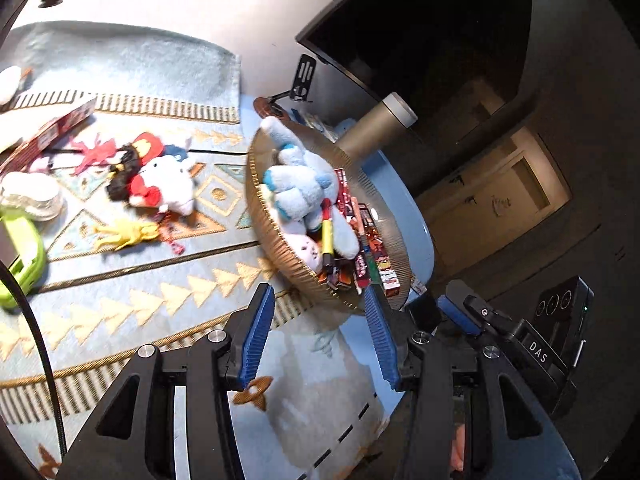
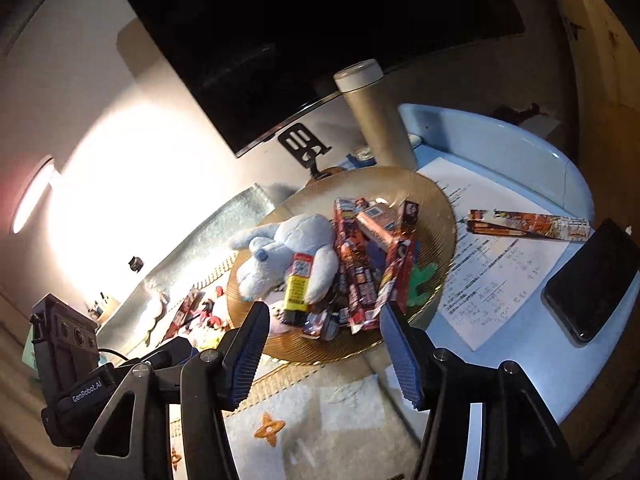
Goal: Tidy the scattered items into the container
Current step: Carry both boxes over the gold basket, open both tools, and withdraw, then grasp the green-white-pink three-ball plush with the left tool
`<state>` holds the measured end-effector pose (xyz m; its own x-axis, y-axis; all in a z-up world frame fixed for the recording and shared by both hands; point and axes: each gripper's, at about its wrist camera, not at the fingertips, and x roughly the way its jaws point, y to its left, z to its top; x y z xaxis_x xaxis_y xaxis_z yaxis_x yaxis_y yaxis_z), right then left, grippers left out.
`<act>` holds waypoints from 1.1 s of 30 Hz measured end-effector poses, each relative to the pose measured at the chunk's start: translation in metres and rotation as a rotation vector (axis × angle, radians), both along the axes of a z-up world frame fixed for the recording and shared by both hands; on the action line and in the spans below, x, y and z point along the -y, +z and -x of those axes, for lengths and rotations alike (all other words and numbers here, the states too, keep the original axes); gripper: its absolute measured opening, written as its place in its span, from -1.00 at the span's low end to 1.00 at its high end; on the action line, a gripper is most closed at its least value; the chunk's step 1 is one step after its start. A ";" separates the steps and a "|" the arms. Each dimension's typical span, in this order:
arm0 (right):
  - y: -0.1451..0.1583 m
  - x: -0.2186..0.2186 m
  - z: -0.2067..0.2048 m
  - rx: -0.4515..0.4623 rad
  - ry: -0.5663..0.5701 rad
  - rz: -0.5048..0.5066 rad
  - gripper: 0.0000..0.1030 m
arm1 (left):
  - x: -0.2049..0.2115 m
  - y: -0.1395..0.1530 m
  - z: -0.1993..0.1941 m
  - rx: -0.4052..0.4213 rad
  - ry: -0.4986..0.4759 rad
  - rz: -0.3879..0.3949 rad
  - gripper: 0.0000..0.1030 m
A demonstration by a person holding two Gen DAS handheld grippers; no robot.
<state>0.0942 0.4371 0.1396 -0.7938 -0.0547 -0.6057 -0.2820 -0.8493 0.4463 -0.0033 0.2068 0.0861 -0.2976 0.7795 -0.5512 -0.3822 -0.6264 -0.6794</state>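
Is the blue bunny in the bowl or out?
In. The blue bunny lies inside the gold bowl, on top of the red boxes.

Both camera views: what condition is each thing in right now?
Left tool: open, empty.
Right tool: open, empty.
Gold basket: piled with toys and boxes.
Blue plush: lying in the basket.
White plush: on the rug, outside the basket.
Phone: screen dark.

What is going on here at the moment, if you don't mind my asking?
A person holding two grippers is tidying toys into a gold basket. The left gripper and right gripper are both open and empty, hovering near it. The basket already holds a blue plush and red boxes. A white plush and a yellow figure lie on the rug.
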 end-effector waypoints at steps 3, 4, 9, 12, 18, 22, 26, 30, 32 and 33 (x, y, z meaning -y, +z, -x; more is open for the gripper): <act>-0.002 0.032 0.004 0.008 0.069 -0.021 0.28 | 0.041 -0.010 -0.002 0.038 0.052 -0.024 -0.08; -0.005 0.044 0.006 0.011 0.096 -0.032 0.32 | 0.055 -0.013 -0.002 0.043 0.076 -0.028 -0.05; -0.030 0.108 0.027 0.059 0.241 -0.077 0.34 | 0.140 -0.023 0.010 0.042 0.270 -0.009 0.27; -0.051 0.143 0.045 0.085 0.333 -0.101 0.34 | 0.184 -0.023 0.029 -0.003 0.369 0.078 0.27; -0.087 0.199 0.070 0.034 0.497 -0.204 0.34 | 0.222 -0.017 0.077 -0.211 0.415 0.377 0.27; -0.094 0.212 0.075 0.015 0.528 -0.221 0.34 | 0.224 -0.018 0.114 -0.319 0.343 0.476 0.27; -0.092 0.211 0.071 -0.023 0.550 -0.201 0.34 | 0.218 -0.026 0.155 -0.391 0.284 0.555 0.27; -0.095 0.206 0.078 0.006 0.547 -0.163 0.34 | 0.214 -0.036 0.187 -0.393 0.225 0.556 0.27; -0.095 0.204 0.078 0.000 0.547 -0.146 0.35 | 0.211 -0.044 0.197 -0.376 0.192 0.558 0.27; -0.095 0.203 0.078 -0.003 0.544 -0.140 0.35 | 0.210 -0.047 0.200 -0.367 0.174 0.560 0.27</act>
<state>0.0162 0.2344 0.0447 -0.6752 -0.3761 -0.6345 0.2146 -0.9232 0.3189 -0.2033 -0.0030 0.0387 -0.6364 0.3312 -0.6966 -0.3879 -0.9181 -0.0821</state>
